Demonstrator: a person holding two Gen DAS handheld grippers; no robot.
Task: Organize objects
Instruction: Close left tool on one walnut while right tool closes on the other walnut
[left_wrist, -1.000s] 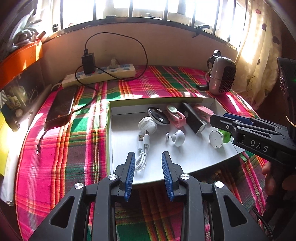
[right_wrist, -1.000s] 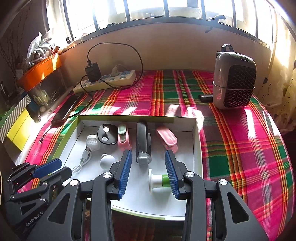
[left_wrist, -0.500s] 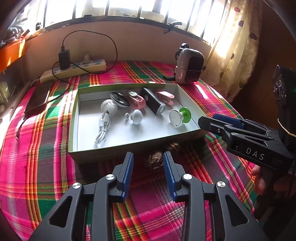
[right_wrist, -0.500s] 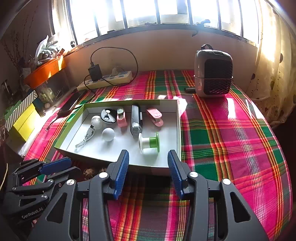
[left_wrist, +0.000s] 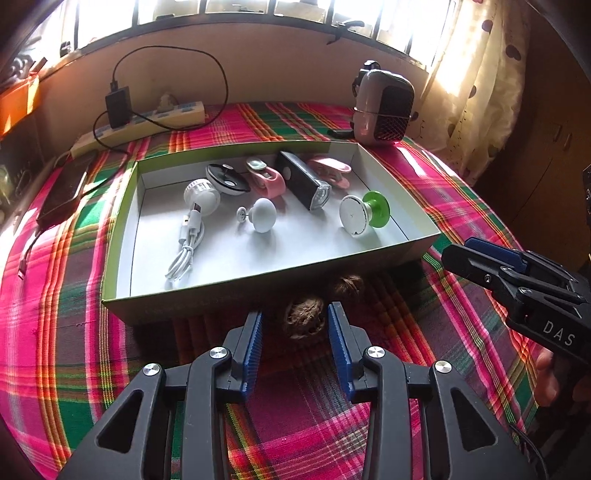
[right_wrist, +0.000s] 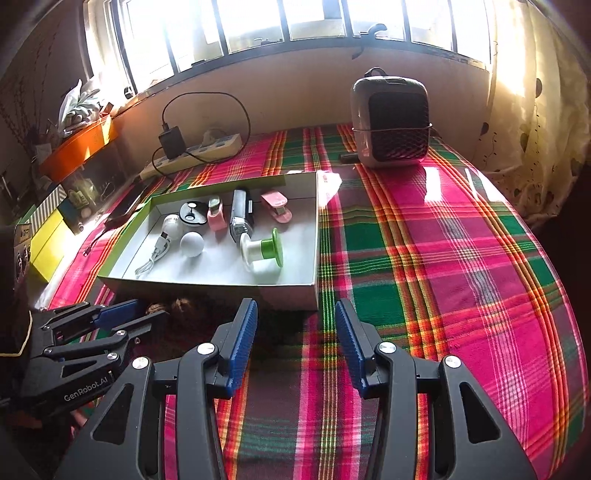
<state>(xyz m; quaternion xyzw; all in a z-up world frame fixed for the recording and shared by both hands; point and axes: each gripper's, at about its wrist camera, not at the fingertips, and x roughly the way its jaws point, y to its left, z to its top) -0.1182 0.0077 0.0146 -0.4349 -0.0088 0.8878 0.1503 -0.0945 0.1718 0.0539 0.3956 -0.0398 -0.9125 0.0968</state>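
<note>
A shallow white box with a green rim (left_wrist: 118, 236) (right_wrist: 317, 229) lies on the plaid cloth. It holds a white cable (left_wrist: 186, 243), a white knob (left_wrist: 263, 218), a black torch (left_wrist: 304, 181), pink clips (left_wrist: 266, 179) and a green-and-white spool (left_wrist: 364, 214) (right_wrist: 262, 251). Two brown twine balls (left_wrist: 304, 319) (left_wrist: 349, 286) lie on the cloth in front of the box. My left gripper (left_wrist: 295, 325) is open, its fingers either side of the nearer ball. My right gripper (right_wrist: 293, 325) is open and empty, in front of the box's right corner.
A small heater (right_wrist: 391, 125) stands at the back right. A power strip with a charger (left_wrist: 147, 118) and a phone (left_wrist: 62, 188) lie at the back left. An orange tray (right_wrist: 77, 144) and yellow boxes (right_wrist: 48, 240) stand off the left edge.
Both grippers have drawn back from over the box to the cloth in front of it. My left gripper has come down around the nearer twine ball.
</note>
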